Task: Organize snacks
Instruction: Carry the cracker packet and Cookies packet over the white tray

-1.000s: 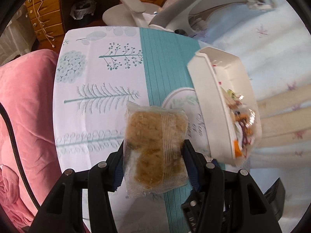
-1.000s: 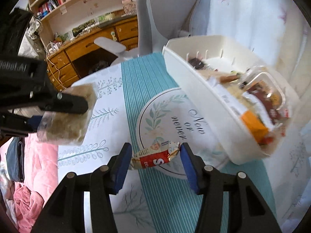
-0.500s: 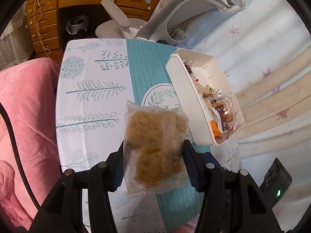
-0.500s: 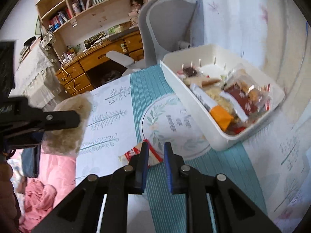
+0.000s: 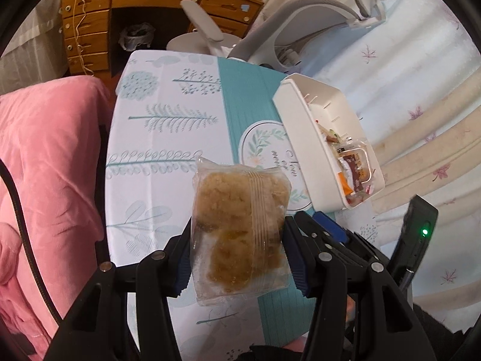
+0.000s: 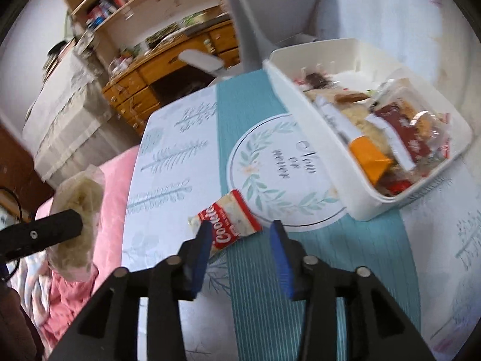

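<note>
My left gripper (image 5: 239, 240) is shut on a clear packet of brown crumbly cake (image 5: 240, 228) and holds it up above the table. The same packet shows at the left of the right wrist view (image 6: 76, 225). My right gripper (image 6: 239, 237) is open just above the table, and a red and white cookie packet (image 6: 230, 221) lies on the cloth between and just beyond its fingertips. A white bin (image 6: 300, 114) full of wrapped snacks stands at the right of the table. It also shows in the left wrist view (image 5: 303, 150).
The table has a white and teal tablecloth (image 5: 168, 138). A pink blanket (image 5: 48, 165) lies to its left. A grey office chair (image 6: 270, 15) and a wooden desk (image 5: 87, 30) stand beyond the far edge. A black device with a green light (image 5: 418, 240) is at the right.
My right gripper was shut half a second ago and is now open, with the cookie packet lying flat on the cloth. My left gripper still holds the cake packet, the camera having drawn back.
</note>
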`<state>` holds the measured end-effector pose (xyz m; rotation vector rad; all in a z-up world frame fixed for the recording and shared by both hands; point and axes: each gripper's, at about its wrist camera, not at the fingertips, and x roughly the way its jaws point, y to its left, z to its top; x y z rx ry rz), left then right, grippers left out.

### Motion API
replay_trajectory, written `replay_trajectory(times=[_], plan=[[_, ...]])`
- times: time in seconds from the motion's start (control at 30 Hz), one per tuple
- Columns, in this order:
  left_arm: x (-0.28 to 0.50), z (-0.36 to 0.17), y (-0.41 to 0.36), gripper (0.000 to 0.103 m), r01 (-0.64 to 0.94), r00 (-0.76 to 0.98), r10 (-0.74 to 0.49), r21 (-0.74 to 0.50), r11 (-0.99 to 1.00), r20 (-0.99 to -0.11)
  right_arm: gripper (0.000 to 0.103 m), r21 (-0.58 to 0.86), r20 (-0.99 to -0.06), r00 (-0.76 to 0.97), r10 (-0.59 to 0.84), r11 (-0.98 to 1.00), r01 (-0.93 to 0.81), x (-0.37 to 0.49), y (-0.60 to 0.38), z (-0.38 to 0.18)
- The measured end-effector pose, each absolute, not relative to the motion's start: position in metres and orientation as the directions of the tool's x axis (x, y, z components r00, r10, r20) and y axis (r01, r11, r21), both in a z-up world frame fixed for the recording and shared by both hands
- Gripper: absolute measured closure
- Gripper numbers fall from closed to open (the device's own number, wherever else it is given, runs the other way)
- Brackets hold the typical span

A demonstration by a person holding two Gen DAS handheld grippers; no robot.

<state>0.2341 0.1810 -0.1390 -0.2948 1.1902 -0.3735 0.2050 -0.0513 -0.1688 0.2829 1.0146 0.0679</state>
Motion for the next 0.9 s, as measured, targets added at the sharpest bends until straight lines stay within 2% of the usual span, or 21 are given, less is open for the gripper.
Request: replay_trajectory(times=[0.2,0.37,0.63,0.73,0.9], plan=[[0.232,-0.154,0.194,0.051,0.089,0.309,-0.420,-0.413,0.906,-0.854,0.045,0.211,-0.840,0.501,0.210,0.976,-0.056,0.216,-0.028,-0.189],[0.232,-0.165,0.199,0.051,0.092,0.298,-0.418,-0.411,0.907,-0.858,0.032,0.127,-0.859,0.484,0.168,0.985,-0.116,0.228,-0.011,-0.209],[0.227,-0.180,0.204,0.051,0.136,0.252,-0.420,-0.398,0.907,-0.872,0.028,-0.014,-0.881,0.467,0.075,0.983,-0.184,0.238,0.007,-0.243],[0.225,-0.182,0.208,0.051,0.139,0.232,-0.420,-0.398,0.907,-0.877,0.021,-0.018,-0.874,0.480,0.073,0.983,-0.184,0.239,0.009,-0.246],[0.221,-0.179,0.215,0.051,0.161,0.229,-0.411,-0.382,0.910,-0.882,0.021,-0.028,-0.879,0.473,0.063,0.983,-0.183,0.247,0.012,-0.252]])
